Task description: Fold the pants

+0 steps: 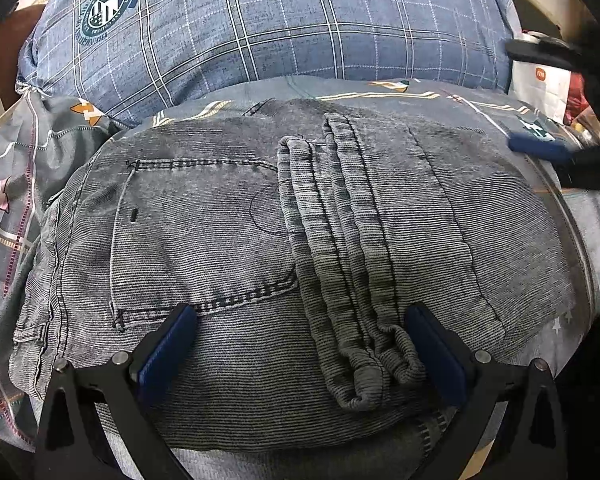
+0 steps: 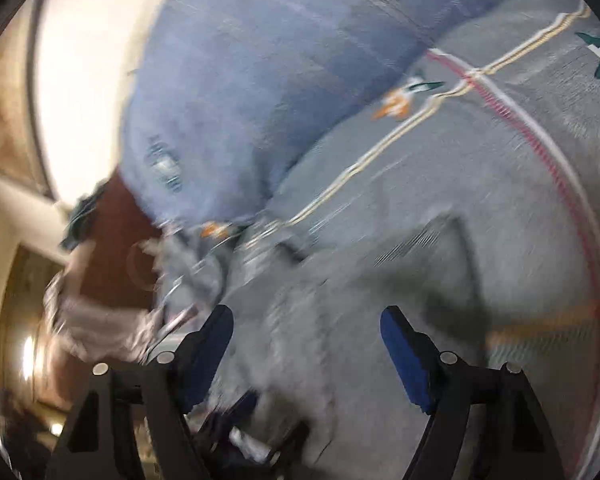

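Grey corduroy pants [image 1: 220, 240] lie folded flat on the bed, back pocket up, with the ribbed leg cuffs [image 1: 340, 248] laid across the middle. My left gripper [image 1: 300, 320] is open just above the pants' near edge, holding nothing. My right gripper [image 2: 306, 320] is open and empty; its view is blurred by motion and shows grey cloth [image 2: 300, 360] below the fingers. The right gripper also shows in the left wrist view [image 1: 548, 100] at the far right, beyond the pants.
A blue plaid pillow [image 1: 260, 20] lies behind the pants. The patterned grey bedsheet [image 1: 12, 216] surrounds them. A white box [image 1: 540, 80] and clutter stand at the far right. A brown floor [image 2: 112, 240] shows past the bed's edge.
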`<control>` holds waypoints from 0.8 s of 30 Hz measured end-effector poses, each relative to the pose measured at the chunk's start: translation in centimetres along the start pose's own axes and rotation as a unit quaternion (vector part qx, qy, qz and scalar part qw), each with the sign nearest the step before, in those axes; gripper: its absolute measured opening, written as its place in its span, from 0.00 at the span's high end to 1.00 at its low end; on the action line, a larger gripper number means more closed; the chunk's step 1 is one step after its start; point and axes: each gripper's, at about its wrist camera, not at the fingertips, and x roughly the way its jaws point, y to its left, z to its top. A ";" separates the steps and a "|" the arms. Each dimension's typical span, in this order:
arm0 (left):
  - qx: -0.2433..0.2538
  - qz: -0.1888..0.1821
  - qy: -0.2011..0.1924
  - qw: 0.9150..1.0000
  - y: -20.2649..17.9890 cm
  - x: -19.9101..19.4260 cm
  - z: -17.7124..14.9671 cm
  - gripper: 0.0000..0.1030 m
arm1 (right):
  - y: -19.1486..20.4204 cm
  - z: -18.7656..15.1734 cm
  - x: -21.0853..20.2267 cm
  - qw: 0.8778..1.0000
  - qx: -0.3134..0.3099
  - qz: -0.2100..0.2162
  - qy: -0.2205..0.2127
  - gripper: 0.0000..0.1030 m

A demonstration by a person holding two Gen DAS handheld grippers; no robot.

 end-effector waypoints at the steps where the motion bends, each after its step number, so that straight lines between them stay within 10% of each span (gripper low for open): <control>1: 0.000 -0.001 0.000 1.000 0.0 -0.1 0.0 0.00 | -1.0 -1.0 1.0 0.999 0.000 -0.039 0.017 0.12; 8: -0.064 -0.041 -0.013 0.997 3.2 -3.1 0.5 0.00 | -0.1 -1.6 0.0 0.999 -0.010 -0.019 -0.033 0.12; 13: -0.197 -0.029 -0.064 0.978 9.7 -7.7 -1.3 0.00 | 0.1 -3.6 0.3 0.998 -0.047 -0.035 -0.029 0.12; 21: -0.481 -0.146 -0.025 0.864 19.6 -6.4 -7.6 0.00 | 0.4 -3.8 -1.5 0.998 -0.042 0.004 -0.048 0.12; 24: -0.515 -0.149 -0.012 0.844 20.7 -5.2 -8.1 0.00 | 0.3 -3.9 -2.0 0.998 -0.037 0.010 -0.052 0.12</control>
